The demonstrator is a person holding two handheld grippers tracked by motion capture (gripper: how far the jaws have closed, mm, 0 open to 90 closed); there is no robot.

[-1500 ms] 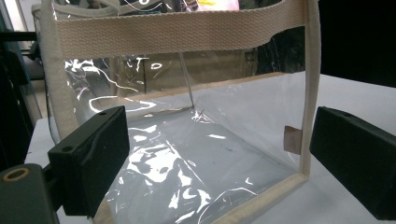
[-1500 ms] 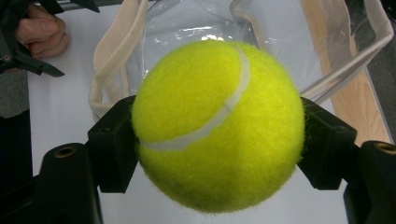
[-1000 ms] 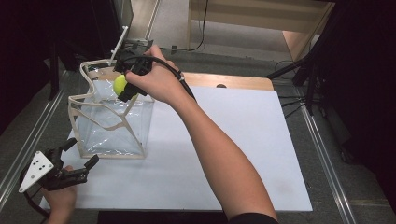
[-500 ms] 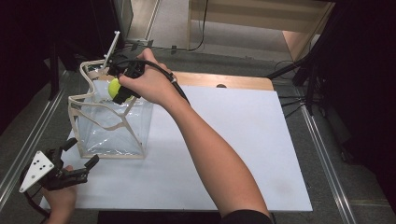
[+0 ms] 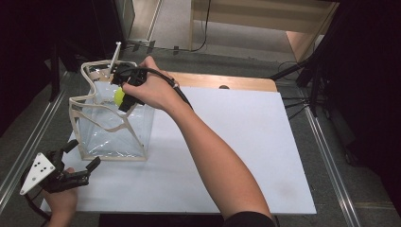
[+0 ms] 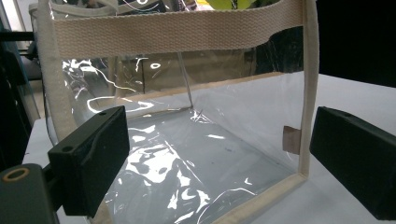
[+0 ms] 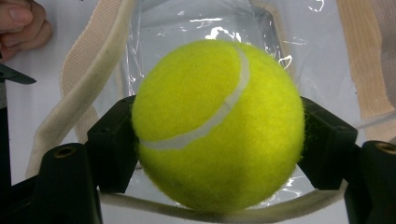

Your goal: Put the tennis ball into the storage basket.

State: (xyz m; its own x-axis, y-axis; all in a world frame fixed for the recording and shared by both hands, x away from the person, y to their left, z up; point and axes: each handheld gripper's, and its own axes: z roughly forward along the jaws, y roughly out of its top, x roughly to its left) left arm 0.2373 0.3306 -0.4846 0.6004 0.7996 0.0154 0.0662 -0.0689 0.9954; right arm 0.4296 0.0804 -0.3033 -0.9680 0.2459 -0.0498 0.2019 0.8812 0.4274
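A clear plastic tote bag (image 5: 113, 130) with cream webbing trim stands open-topped at the left of the white table. My right gripper (image 5: 122, 98) hangs over the bag's mouth, shut on a yellow-green tennis ball (image 5: 118, 96). In the right gripper view the tennis ball (image 7: 217, 123) sits squeezed between both black jaws, with the bag's (image 7: 196, 23) clear floor below it. My left gripper (image 5: 80, 163) rests open near the table's front left corner, just in front of the bag. In the left gripper view its fingers (image 6: 91, 158) stand wide apart, framing the bag's (image 6: 196, 154) near side.
The white table top (image 5: 246, 142) spreads to the right of the bag. A wooden board edge (image 5: 227, 81) runs along its far side. Metal rails (image 5: 28, 142) flank the table on the left, and cables (image 5: 298, 101) lie at the right.
My right gripper has carried the tennis ball leftward and lower, over the bag's opening. The left gripper has stayed in place.
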